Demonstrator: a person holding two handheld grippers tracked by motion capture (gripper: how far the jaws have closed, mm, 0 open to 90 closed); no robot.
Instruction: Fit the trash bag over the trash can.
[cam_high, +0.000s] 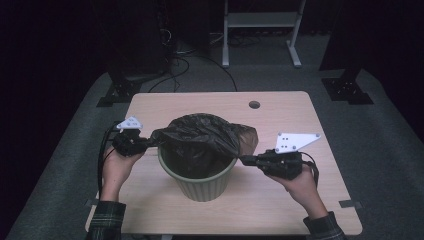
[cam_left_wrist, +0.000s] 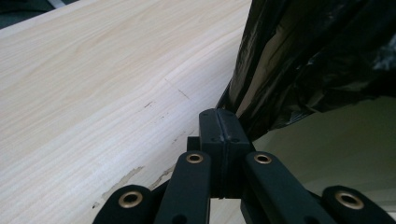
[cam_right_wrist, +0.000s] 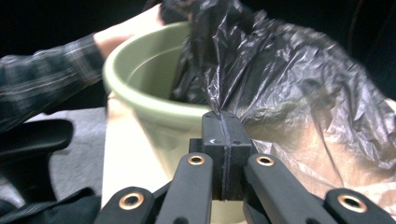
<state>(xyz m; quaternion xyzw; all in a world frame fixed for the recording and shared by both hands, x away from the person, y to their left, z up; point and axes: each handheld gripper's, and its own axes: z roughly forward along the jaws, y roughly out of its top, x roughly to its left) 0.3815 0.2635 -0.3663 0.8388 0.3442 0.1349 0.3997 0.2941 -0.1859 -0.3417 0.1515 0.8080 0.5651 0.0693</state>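
Note:
A green ribbed bin stands in the middle of the wooden table. A black plastic bag is draped across its mouth, partly hanging inside. At the bin's left rim, my left gripper is shut on the bag's left edge; in the left gripper view the closed jaws pinch the film of the bag. My right gripper is at the bin's right side, shut on the bag's right edge. In the right gripper view, the bag runs into the closed jaws beside the bin.
A round cable hole lies in the table's far part. Beyond the table are a white frame stand, floor cables and dark stand feet. The person's plaid-sleeved forearm reaches past the bin.

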